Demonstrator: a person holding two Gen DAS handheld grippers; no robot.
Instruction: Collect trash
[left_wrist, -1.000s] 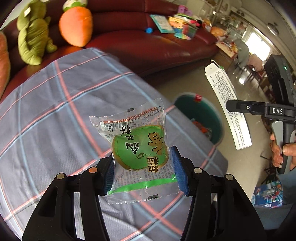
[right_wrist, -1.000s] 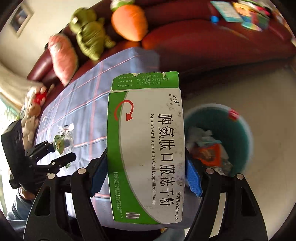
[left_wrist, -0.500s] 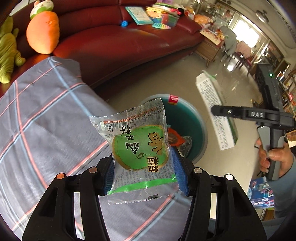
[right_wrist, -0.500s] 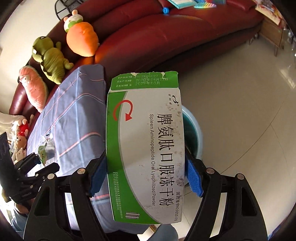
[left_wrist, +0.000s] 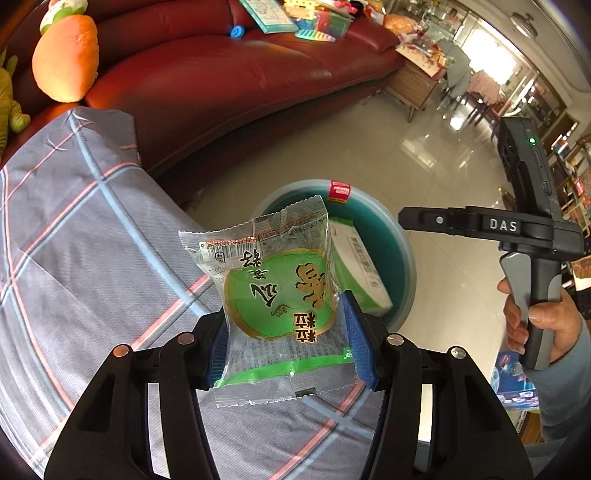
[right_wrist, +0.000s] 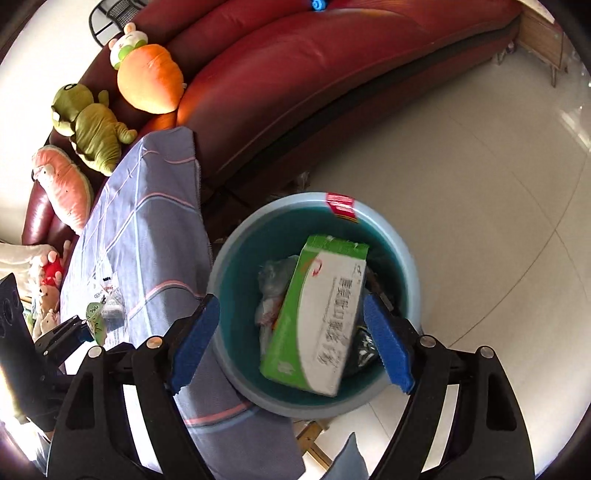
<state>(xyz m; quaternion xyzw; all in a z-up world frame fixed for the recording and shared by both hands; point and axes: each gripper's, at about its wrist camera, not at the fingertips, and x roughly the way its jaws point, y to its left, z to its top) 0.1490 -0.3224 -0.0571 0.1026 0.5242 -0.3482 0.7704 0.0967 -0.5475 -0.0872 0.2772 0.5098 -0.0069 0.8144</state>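
A clear wrapper with a green round label (left_wrist: 273, 291) is clamped between the blue pads of my left gripper (left_wrist: 288, 339), above the table's edge near a teal bin (left_wrist: 402, 251). My right gripper (right_wrist: 291, 328) hovers over the bin (right_wrist: 406, 258) with its jaws opening and the pads touching nothing. Below them a green and white medicine box (right_wrist: 321, 317) lies tilted inside the bin, on top of other trash, slightly blurred. The left wrist view shows the box (left_wrist: 358, 266) behind the wrapper and the right gripper (left_wrist: 410, 221) held by a hand.
A grey checked tablecloth (right_wrist: 155, 229) covers the table left of the bin. A red leather sofa (right_wrist: 295, 74) runs behind, with a carrot plush (right_wrist: 147, 81) and a green plush (right_wrist: 92, 125). Pale tiled floor (right_wrist: 480, 166) spreads to the right.
The right gripper let go of the medicine box, which dropped into the bin. Both grippers moved over towards the bin; the left one still holds the wrapper.
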